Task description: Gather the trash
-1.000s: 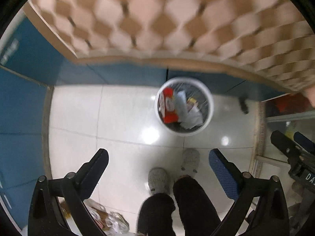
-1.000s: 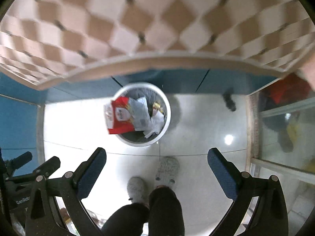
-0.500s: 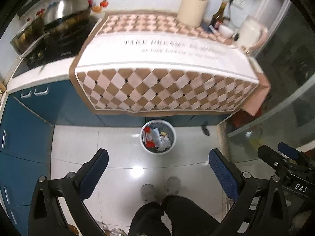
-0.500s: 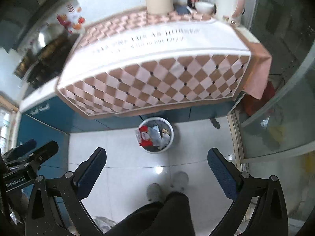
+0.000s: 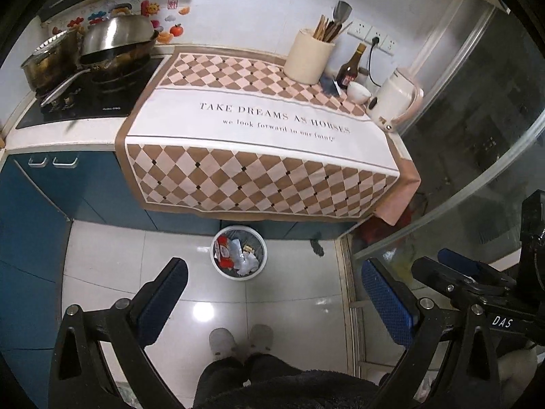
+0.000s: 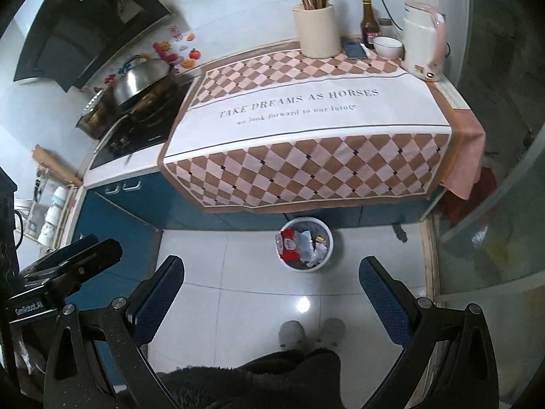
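A white round trash bin stands on the tiled floor below the counter edge, filled with a red wrapper and crumpled white paper. My left gripper is held high above the floor, open, with nothing between its blue pads. My right gripper is likewise open and empty, high above the bin. Each gripper shows at the edge of the other's view.
A counter with a checkered cloth carries a utensil jar, a bottle, a bowl and a kettle. Pots sit on the stove at left. A glass partition stands right. The person's slippers are on the floor.
Both grippers have risen well away from the bin; the view widened from the bin and floor to the whole counter. Both stayed open and empty.
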